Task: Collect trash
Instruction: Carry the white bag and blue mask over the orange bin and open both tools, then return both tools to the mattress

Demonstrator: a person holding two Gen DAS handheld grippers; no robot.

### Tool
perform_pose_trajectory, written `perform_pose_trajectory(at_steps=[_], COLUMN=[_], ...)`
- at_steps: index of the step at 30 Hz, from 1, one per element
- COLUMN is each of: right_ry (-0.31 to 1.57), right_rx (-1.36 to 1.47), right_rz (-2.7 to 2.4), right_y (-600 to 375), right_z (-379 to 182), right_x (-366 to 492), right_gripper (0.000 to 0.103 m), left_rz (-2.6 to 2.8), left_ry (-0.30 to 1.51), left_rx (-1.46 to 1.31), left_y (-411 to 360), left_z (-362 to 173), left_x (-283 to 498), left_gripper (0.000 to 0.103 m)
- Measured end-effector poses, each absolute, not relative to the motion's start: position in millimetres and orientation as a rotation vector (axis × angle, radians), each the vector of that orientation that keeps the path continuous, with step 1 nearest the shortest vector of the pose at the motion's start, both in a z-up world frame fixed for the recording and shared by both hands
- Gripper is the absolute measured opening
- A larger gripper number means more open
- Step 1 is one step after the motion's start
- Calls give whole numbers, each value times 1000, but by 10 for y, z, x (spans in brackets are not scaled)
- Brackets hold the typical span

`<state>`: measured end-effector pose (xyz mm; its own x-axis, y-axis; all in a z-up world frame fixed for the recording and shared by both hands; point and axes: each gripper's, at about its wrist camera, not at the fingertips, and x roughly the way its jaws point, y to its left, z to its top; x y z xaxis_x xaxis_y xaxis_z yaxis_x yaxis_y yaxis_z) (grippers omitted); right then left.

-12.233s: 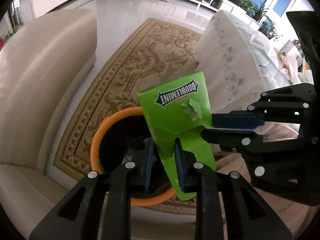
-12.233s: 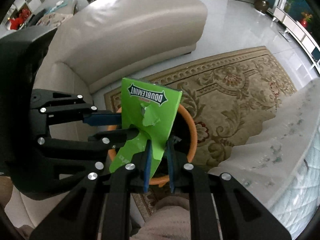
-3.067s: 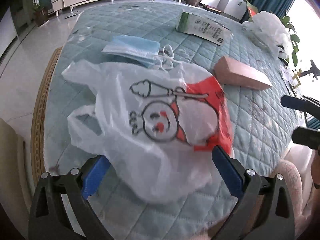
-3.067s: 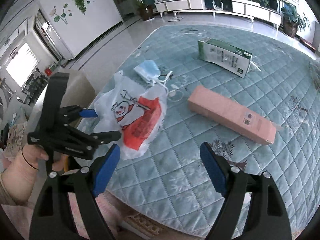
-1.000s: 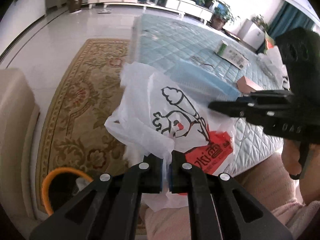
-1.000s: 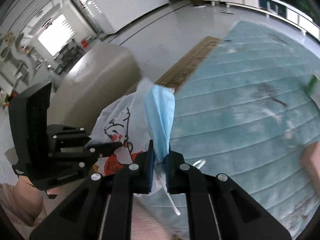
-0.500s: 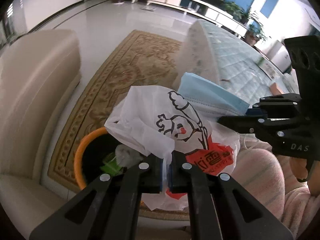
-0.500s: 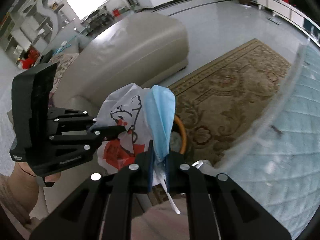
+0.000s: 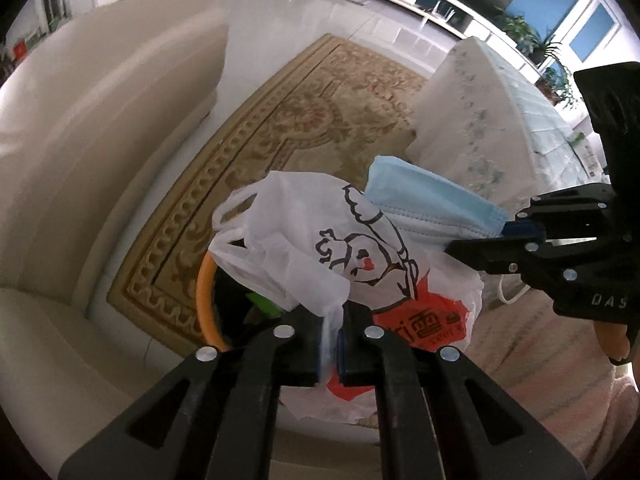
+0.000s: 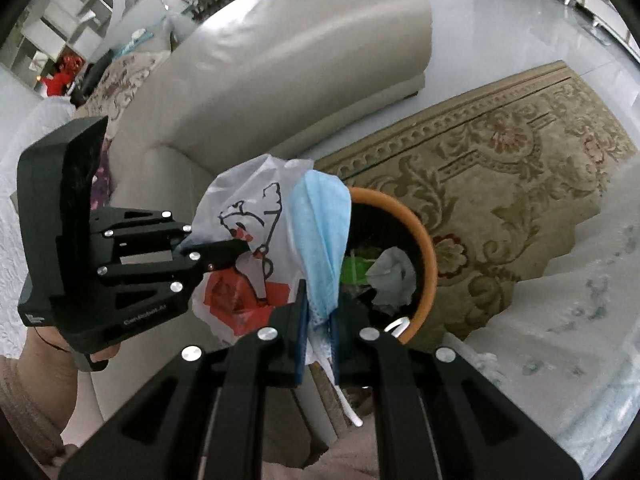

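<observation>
- Carrying stage: the left hand-held gripper [image 9: 329,336] is clamped on a white plastic bag [image 9: 320,252]; the right hand-held gripper [image 10: 319,332] is clamped on a blue face mask [image 10: 322,240].
- Both items hang above the orange-rimmed bin [image 10: 424,260], which stands on the rug [image 10: 500,184] and already contains a tissue and green scraps.
- Judged next: centre each item over the bin opening, then part the jaws.
- Risk: the bag may drape over the rim.

plastic bag [image 9: 304,236]: white, black cartoon drawing, red-orange panel below
face mask [image 10: 322,240]: pale blue, white ear loops
bin [image 10: 424,264]: orange rim, black inside, green and white scraps, centre of frame
rug [image 9: 304,120]: beige-gold, scrolling floral border
sofa [image 10: 288,64]: cream, upper left
grippers: black, blue pads
</observation>
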<state>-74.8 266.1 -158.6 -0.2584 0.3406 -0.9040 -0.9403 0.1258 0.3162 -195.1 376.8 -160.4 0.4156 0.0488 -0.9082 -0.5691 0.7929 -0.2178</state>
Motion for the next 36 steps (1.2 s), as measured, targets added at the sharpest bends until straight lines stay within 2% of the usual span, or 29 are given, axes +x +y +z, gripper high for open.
perform_pose_trajectory(at_steps=[4,5,6,7,8,9,12,14,23,24,26,27,36], right_ry=[1259,1263,1266,1265,1255,1245,1249,1266,1248,1227,1192,1162,1089], right_rx=[-741,-758,-775,-791,-811,-818,-814,-802,-746,-730,-697,-654,-487], right_rz=[1401,1396,1390,1381,1363,1354,1353,1340,1328,1330,1319,1312,1168], right_y=[2812,2841,2868,2896,2914,2914,2889,2869,2592,2473,2311,2152,888], right_z=[-1769,-1828,-1873,-1912,-1948,-1959,-1972,-1984,-1685,-1561,-1393,-1260,-690], right_x=[-823,-831,-847,-859,-868,-873,-849,-794,-648,-605,-527,-440,298], right_gripper=[10,11,12,20,32,36,38,44,46,49,75,76,77], left_rz=[425,428,438,458,490,510,511,520,464,451,422,411,169], left_ry=[1104,1113,1120,1126,1130,1124,1135,1161,1154,1153,1155,1152,1138], left_rx=[-574,-581,-583,-581,-576,-569,-551,-540,-544,-540,-504,-480,-333], left_y=[3882,3915,3954,3976,4002,4014,4017,4027,3845,3799,3646,3568,2626], left_z=[-1797,-1860,-1907,-1942,-1977,-1990,-2012,-2043,-1838,-1800,-1691,-1634,-1211], left_x=[-2016,-2026,-2032,-2033,-2042,-2045,-2029,-2006,-1846,-1807,-1653,-1578,-591], left_gripper=[17,26,45,59,83,86,86,86,87,88,91,92,93])
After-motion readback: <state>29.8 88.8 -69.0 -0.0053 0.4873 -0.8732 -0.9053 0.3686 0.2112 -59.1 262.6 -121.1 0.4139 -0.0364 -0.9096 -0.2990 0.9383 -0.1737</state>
